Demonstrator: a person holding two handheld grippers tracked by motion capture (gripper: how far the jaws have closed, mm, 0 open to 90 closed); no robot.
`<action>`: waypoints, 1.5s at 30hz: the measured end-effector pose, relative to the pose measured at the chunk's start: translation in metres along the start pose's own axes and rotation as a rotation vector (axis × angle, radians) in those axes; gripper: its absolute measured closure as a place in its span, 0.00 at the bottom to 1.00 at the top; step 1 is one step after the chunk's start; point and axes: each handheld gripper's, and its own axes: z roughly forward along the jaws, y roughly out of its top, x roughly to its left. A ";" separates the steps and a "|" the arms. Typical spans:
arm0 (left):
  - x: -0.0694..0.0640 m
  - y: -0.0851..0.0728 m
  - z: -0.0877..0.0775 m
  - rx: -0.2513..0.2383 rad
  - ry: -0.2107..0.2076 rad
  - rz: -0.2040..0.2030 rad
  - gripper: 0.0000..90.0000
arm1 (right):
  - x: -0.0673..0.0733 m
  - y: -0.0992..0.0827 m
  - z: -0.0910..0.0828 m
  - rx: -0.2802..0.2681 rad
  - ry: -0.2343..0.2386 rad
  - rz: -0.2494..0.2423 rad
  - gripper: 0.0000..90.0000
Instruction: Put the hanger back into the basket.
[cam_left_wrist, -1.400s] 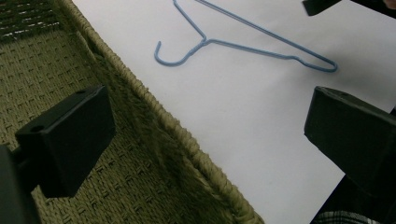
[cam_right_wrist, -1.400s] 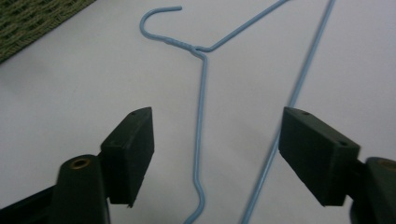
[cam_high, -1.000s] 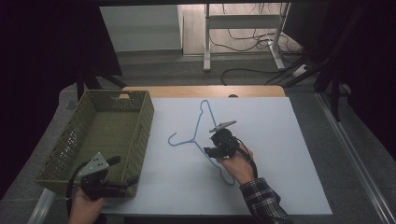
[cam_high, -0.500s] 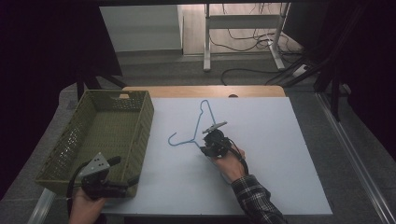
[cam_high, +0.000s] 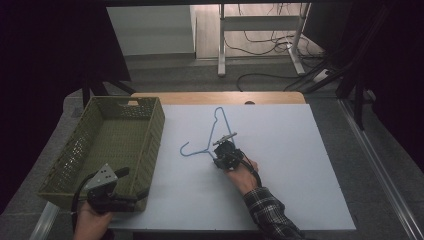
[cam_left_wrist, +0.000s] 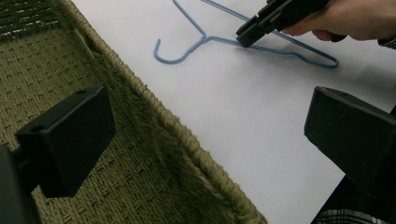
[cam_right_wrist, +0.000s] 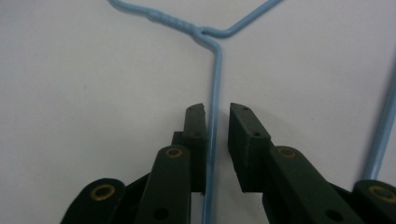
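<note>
A light-blue wire hanger (cam_high: 197, 153) lies flat on the white table top, hook toward the basket. My right gripper (cam_high: 218, 160) is lowered onto it just behind the twisted neck. In the right gripper view the hanger's wire (cam_right_wrist: 217, 74) runs between the jaws of my right gripper (cam_right_wrist: 217, 112), close against the left pad, with a gap to the right pad. These jaws have just been closing and are not pressed together on the wire. My left gripper (cam_high: 132, 184) rests at the basket's near right corner, and in its own view my left gripper (cam_left_wrist: 210, 126) stands wide open, holding nothing.
An olive woven basket (cam_high: 155, 130) stands on the table's left side, with its rim (cam_left_wrist: 177, 126) right under my left gripper. The white sheet (cam_high: 280, 165) covers the table to the right of the hanger. Beyond the far edge are desk legs and cables on the floor.
My right gripper moved left and down onto the hanger's wire near the neck. The left hand and gripper stayed where they were.
</note>
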 end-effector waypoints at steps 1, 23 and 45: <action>0.000 0.000 0.000 0.000 0.000 0.001 0.02 | 0.001 0.000 0.000 -0.004 -0.008 -0.006 0.87; -0.012 0.010 -0.002 -0.041 0.006 0.017 0.03 | 0.000 0.004 -0.011 -0.035 0.029 0.138 0.96; -0.064 0.055 0.046 -0.073 -0.239 0.020 0.03 | -0.014 0.003 -0.033 -0.092 0.088 0.193 0.96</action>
